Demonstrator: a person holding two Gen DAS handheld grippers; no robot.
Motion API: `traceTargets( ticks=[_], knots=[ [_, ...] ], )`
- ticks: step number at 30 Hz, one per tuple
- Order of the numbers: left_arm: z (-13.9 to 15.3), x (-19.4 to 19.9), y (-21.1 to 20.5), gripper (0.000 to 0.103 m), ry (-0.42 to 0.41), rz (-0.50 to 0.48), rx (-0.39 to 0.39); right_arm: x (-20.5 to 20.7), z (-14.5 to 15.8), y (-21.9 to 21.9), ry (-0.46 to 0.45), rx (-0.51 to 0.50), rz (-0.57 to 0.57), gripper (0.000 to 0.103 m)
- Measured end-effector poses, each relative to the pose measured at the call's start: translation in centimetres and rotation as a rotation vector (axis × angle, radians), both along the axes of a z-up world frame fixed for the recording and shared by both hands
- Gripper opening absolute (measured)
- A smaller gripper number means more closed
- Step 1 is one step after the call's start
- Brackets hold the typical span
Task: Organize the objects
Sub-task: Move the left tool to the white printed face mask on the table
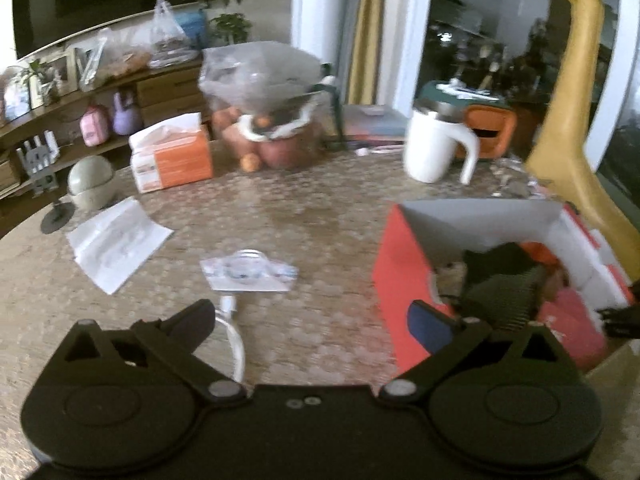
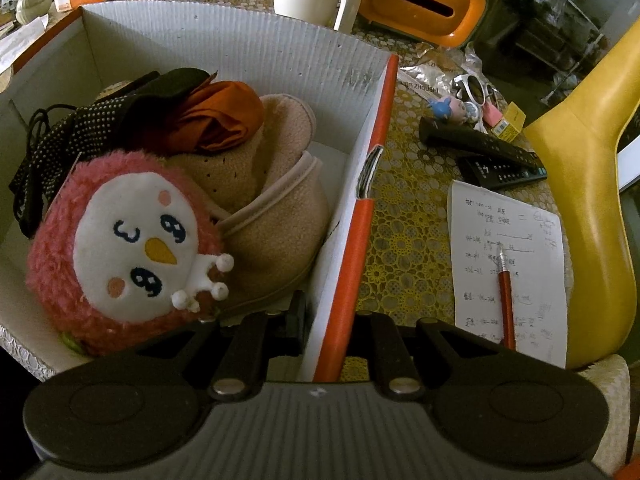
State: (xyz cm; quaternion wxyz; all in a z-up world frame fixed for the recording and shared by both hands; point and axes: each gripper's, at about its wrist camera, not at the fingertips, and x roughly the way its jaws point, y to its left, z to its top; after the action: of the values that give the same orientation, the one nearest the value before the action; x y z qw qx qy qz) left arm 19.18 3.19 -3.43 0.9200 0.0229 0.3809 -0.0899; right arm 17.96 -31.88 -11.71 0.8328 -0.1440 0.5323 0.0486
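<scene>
Over the patterned table [image 1: 320,216], the left gripper [image 1: 316,320] stood wide and empty, a white cable [image 1: 234,336] at seven o'clock. At four o'clock sat the orange box [image 2: 362,224], whose side wall the right gripper [image 2: 328,332] pinched, plush toy [image 2: 124,240] inside.

Red box [image 2: 348,240], pink plush [image 2: 120,248], yellow giraffe [image 1: 576,92].

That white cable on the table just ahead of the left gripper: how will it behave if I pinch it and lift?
The white cable will probably hang limp: it lies in a loose curve. It looks thin and light, so the open left gripper should lift it easily. Its plug end may swing, and smooth sheathing could slip.
</scene>
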Motion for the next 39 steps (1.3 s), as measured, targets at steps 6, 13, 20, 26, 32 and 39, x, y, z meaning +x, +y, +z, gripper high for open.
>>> traceTargets(
  ticks=[6, 13, 20, 26, 32, 39],
  knots=[
    [-1.5, 3.3, 1.7, 0.102, 0.021, 0.039, 0.058, 0.3, 0.0, 1.6, 0.000, 0.008, 0.040, 0.013],
    [-4.0, 8.4, 2.7, 0.102, 0.075, 0.090, 0.096, 0.5, 0.0, 2.3, -0.003, 0.012, 0.052, 0.013],
    [-6.8, 12.7, 3.9, 0.102, 0.156, 0.153, 0.066, 0.7, 0.1, 2.4, 0.003, 0.007, 0.059, 0.013],
    [-8.9, 14.9, 4.1, 0.095, 0.221, 0.182, 0.046, 0.8, 0.1, 2.5, 0.004, 0.008, 0.062, 0.013],
    [-9.8, 15.7, 3.4, 0.080, 0.240, 0.173, 0.052, 0.8, 0.1, 2.5, 0.004, 0.011, 0.061, 0.013],
    [-10.1, 15.7, 3.1, 0.065, 0.245, 0.168, 0.032, 1.0, -0.1, 2.6, 0.005, 0.015, 0.058, 0.013]
  ],
)
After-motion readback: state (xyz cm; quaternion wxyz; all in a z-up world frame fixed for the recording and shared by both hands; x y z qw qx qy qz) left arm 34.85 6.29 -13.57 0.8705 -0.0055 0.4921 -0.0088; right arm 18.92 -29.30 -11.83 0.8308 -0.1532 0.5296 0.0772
